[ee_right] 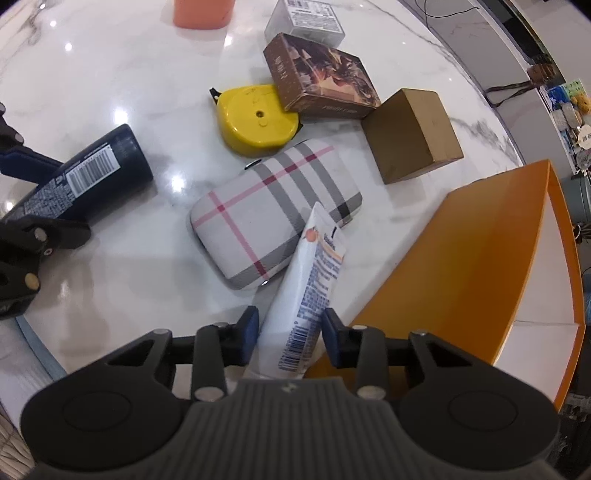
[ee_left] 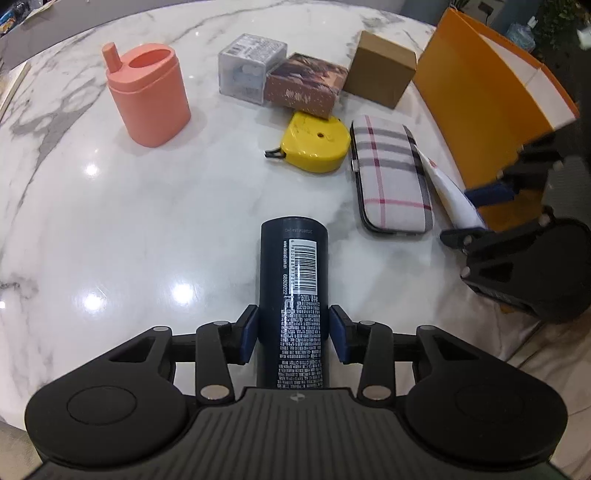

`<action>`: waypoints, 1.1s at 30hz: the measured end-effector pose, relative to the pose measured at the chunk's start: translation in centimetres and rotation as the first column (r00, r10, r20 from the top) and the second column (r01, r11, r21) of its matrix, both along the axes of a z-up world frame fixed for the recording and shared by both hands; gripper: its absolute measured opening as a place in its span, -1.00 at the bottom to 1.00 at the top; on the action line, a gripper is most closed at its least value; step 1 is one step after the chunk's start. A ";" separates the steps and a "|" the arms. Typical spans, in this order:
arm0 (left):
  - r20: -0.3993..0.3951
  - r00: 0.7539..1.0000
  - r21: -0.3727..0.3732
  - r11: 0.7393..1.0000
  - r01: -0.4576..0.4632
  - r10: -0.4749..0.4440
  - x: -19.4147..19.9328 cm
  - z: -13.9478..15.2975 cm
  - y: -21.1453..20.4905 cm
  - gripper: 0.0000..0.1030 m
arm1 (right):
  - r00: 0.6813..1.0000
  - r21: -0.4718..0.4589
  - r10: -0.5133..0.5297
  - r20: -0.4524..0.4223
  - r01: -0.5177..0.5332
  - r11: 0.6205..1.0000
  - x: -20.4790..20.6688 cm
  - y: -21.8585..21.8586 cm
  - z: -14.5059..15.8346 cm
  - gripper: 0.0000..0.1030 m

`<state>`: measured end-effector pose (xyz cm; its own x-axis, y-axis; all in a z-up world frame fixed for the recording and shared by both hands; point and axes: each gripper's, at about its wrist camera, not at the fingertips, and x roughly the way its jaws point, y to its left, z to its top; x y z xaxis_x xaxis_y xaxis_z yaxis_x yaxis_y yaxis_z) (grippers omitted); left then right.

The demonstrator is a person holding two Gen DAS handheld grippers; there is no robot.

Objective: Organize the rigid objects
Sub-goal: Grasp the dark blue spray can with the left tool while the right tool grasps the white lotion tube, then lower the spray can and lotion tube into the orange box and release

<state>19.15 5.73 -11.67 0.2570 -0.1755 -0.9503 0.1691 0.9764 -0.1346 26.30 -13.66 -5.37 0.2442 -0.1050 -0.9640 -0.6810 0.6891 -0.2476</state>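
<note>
On a white marble table (ee_left: 110, 229), both handheld grippers are clamping cargo. The left gripper (ee_left: 293, 328) is squeezing a dark blue canister (ee_left: 293, 280) between its blue pads (ee_left: 249, 328), barcode side up, the canister lying along the tongs and pointing toward 12 o'clock in the left wrist view. The right gripper (ee_right: 290, 332) is pinching a white tube (ee_right: 306, 291), whose flat crimped end is overlapping the near corner of a plaid case (ee_right: 266, 210).

Seen from the right wrist, a yellow tape measure (ee_right: 258, 122) is sitting at 11 o'clock of the plaid case, just beside it. A brown patterned box (ee_right: 321, 77) is lying at 12 o'clock, touching the tape measure, with a clear plastic box (ee_right: 306, 22) behind it. A plain cardboard box (ee_right: 413, 136) is standing at 2 o'clock of the case. An orange bin (ee_right: 476, 251) with a white interior is occupying the 3 o'clock side, just beside the tube.

In the left wrist view, a coral-pink container (ee_left: 147, 96) is standing upright at 10 o'clock, well apart from the cluster.
</note>
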 end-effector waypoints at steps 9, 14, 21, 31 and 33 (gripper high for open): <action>0.105 0.994 -0.042 0.999 -0.014 0.018 -0.3 2.2 0.8 -0.12 | 0.996 0.152 -0.055 0.065 0.045 0.987 -1.5 -1.5 3.7 -0.60; 0.183 0.983 -0.064 0.998 0.029 -0.017 -1.2 4.3 -0.1 -0.12 | 0.994 0.223 -0.065 0.092 0.044 0.974 -2.6 -2.1 5.3 -0.60; 0.218 0.976 -0.142 0.990 0.014 0.018 -2.2 7.5 -1.1 -0.12 | 0.983 0.354 -0.116 0.140 0.060 0.933 -3.6 -4.8 9.4 -0.60; 0.296 0.954 -0.243 0.964 0.111 -0.035 -0.9 16.6 -8.6 -0.12 | 0.927 0.468 -0.261 0.269 0.111 0.877 -4.8 -13.6 16.6 -0.60; 0.290 0.956 -0.257 0.957 0.131 -0.053 0.2 17.7 -11.3 -0.12 | 0.915 0.461 -0.290 0.280 0.137 0.877 -4.6 -15.9 16.8 -0.60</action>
<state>19.33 -5.54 6.04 0.4732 -0.4515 -0.7564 0.3251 0.8876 -0.3264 21.72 -29.55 11.40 0.5746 0.2067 -0.7919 -0.4353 0.8966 -0.0818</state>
